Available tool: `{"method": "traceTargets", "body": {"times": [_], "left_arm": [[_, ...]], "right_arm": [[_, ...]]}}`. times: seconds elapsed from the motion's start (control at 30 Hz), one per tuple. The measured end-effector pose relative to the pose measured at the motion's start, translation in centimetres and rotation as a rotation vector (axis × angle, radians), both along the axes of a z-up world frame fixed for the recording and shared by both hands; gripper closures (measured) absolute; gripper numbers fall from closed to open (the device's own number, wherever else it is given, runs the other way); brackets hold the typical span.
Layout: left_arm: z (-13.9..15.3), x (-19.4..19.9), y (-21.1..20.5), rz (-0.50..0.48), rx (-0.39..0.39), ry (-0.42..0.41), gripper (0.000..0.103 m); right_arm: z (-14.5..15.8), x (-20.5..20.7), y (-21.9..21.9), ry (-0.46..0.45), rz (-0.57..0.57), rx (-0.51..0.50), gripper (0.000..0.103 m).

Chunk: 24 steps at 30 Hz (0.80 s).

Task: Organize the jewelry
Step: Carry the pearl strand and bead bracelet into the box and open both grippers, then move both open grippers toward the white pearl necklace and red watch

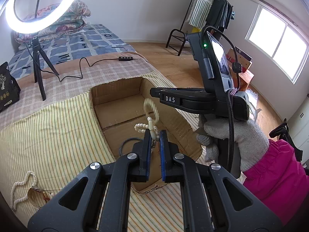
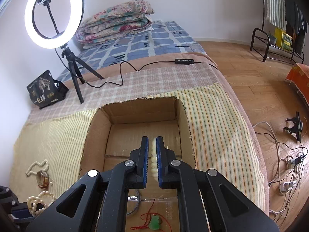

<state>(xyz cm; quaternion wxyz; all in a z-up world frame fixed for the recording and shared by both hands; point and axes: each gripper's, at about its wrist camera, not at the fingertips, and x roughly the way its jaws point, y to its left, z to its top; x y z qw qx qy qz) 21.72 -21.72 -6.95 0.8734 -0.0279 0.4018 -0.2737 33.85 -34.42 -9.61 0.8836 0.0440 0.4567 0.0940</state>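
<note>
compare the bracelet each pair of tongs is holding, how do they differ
The left tongs pinch a bead bracelet of round, separate pearly beads; the right tongs clamp a cream bracelet that looks ribbed and solid. The bead bracelet flops in small loops, while the cream bracelet keeps a stiff ring shape. Both are pale and held over the cardboard box.

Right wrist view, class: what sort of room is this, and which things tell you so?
Most likely a bedroom at home. A folded floral quilt lies on a bed with a blue checked sheet, and clothes hang on a rack over a wooden floor.
</note>
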Motion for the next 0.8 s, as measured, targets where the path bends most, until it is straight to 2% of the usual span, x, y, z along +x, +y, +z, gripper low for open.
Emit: {"method": "traceTargets", "body": {"times": [0.07, 0.1, 0.13, 0.17, 0.2, 0.23, 0.3, 0.4, 0.53, 0.8], "left_arm": [[0.1, -0.1, 0.1, 0.001, 0.004, 0.003, 0.095], [0.2, -0.2, 0.1, 0.000, 0.004, 0.003, 0.091], [0.2, -0.1, 0.1, 0.001, 0.004, 0.001, 0.080], [0.2, -0.2, 0.2, 0.005, 0.006, -0.007, 0.066], [0.3, -0.3, 0.2, 0.010, 0.006, -0.015, 0.059], [0.4, -0.4, 0.3, 0.016, 0.006, -0.022, 0.052], [0.5, -0.4, 0.5, 0.018, 0.007, -0.026, 0.051], [0.5, -0.4, 0.7, 0.019, 0.012, -0.024, 0.050], [0.6, -0.6, 1.2, 0.021, 0.016, -0.028, 0.045], [1.3, -1.2, 3.0, 0.037, 0.017, -0.043, 0.045]], "right_arm": [[0.0, 0.0, 0.0, -0.002, -0.002, -0.009, 0.087], [0.0, 0.0, 0.1, -0.005, -0.002, -0.010, 0.076], [0.0, -0.1, 0.1, -0.009, -0.004, -0.010, 0.068], [0.1, -0.1, 0.1, -0.013, -0.008, -0.013, 0.066], [0.1, -0.1, 0.1, -0.012, -0.012, -0.017, 0.062], [0.1, -0.1, 0.1, -0.009, -0.017, -0.024, 0.054], [0.2, -0.1, 0.1, -0.013, -0.029, -0.038, 0.042], [0.5, -0.3, 0.0, -0.022, -0.039, -0.042, 0.040], [0.8, -0.4, 0.2, -0.030, -0.053, -0.061, 0.033], [1.4, -1.1, 1.3, -0.039, -0.043, -0.076, 0.033]]}}
